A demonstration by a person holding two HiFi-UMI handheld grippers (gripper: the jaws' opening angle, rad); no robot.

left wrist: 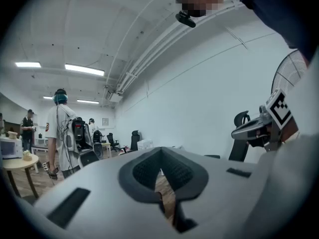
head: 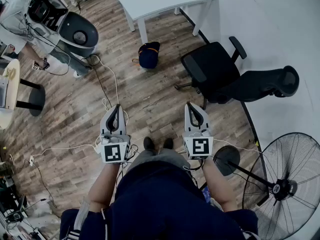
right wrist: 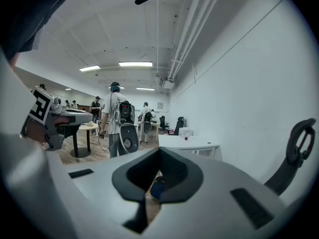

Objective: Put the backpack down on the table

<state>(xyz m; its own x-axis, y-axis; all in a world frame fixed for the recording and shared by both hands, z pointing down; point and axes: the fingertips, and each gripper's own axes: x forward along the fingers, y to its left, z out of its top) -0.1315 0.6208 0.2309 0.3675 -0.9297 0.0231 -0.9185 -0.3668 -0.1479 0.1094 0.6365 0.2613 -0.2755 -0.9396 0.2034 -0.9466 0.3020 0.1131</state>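
Right now you hold the left gripper (head: pixel 118 107) and right gripper (head: pixel 189 105) at mid-frame, both clenched on nothing, likely because the backpack (head: pixel 149 55) lies out of reach on the floor at upper centre, beside the white table (head: pixel 150 1).

The left forearm (head: pixel 102 186) and right forearm (head: pixel 221 184) reach forward from the body, parallel. The left gripper (head: pixel 116 109) and right gripper (head: pixel 192 106) sit side by side, well apart, pointing ahead and roughly level, marker cubes facing up. Each gripper's jaws meet at the tips, with nothing held between them.
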